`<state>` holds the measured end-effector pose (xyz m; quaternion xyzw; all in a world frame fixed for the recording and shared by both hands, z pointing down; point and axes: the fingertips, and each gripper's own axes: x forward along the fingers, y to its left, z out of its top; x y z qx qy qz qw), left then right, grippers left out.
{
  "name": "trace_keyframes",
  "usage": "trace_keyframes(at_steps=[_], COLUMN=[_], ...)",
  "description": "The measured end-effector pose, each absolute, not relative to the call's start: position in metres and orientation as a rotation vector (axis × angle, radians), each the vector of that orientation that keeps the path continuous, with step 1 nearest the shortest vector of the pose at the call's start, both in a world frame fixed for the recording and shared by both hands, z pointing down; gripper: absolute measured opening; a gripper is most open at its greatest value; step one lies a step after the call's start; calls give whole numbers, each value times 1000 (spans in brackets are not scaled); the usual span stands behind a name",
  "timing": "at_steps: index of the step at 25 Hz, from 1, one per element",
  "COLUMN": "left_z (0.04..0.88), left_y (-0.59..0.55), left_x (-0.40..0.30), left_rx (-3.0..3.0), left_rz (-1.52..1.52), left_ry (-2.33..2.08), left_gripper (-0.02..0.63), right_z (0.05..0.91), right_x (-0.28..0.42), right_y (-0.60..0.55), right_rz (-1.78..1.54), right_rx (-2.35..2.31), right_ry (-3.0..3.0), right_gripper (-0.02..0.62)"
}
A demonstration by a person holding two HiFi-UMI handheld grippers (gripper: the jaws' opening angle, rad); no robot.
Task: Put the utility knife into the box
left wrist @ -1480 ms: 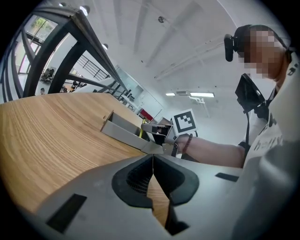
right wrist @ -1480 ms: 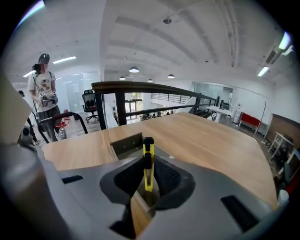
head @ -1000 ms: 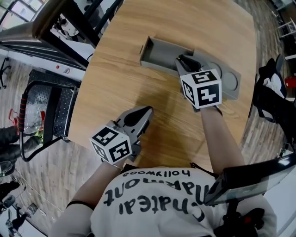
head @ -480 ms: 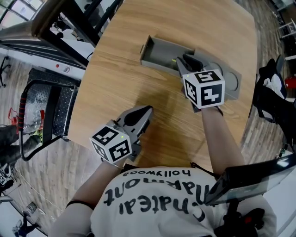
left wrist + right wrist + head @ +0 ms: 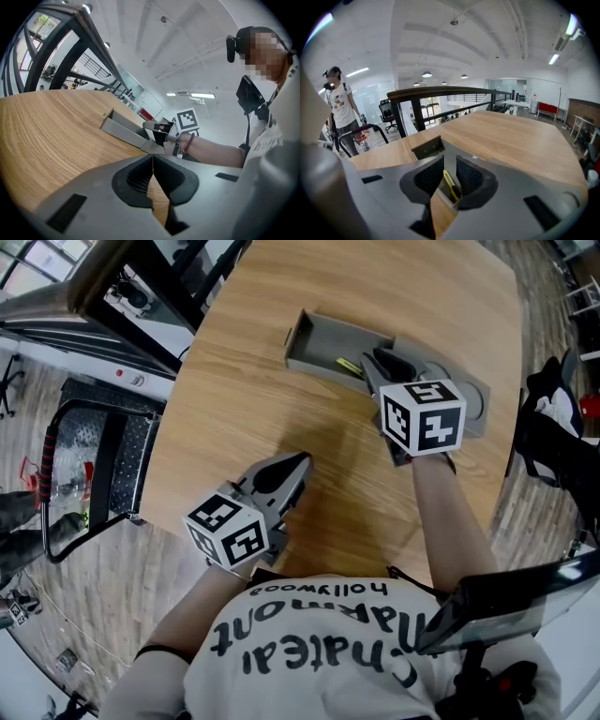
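Observation:
A grey box (image 5: 323, 338) lies open on the wooden table (image 5: 244, 399). The yellow utility knife (image 5: 349, 367) rests inside it, just left of my right gripper (image 5: 380, 367). That gripper hangs over the box's middle, jaws apart. In the right gripper view the knife (image 5: 451, 185) shows down in the box (image 5: 426, 147), in the gap between the parted pads of my right gripper (image 5: 450, 164). My left gripper (image 5: 298, 463) rests low over the table's near part, well clear of the box, pads meeting with nothing held. The left gripper view shows the left gripper (image 5: 153, 157), the box (image 5: 122, 131) and the right gripper (image 5: 157, 131).
A black metal railing (image 5: 141, 287) runs along the table's left edge, with a black chair (image 5: 89, 465) on the floor beyond it. The box's right end has a round recess (image 5: 469, 404). A person (image 5: 340, 110) stands far off in the right gripper view.
My right gripper has drawn back slightly toward me and to the right, and the yellow knife now shows lying in the box. The left gripper has stayed put.

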<state>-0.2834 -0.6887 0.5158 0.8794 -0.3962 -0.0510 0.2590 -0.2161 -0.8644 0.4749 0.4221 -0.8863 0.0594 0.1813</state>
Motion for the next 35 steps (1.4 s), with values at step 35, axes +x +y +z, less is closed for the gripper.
trace_keyframes(at_steps=[35], left_z=[461], left_y=[-709], left_x=[-242], left_rx=[2712], left_rz=[-58], left_ry=[-1288], left_gripper=[7], right_z=[442], right_x=[-122], right_y=[-715], right_rz=[200], right_rx=[1097], right_ry=[-2973], right_gripper=[40])
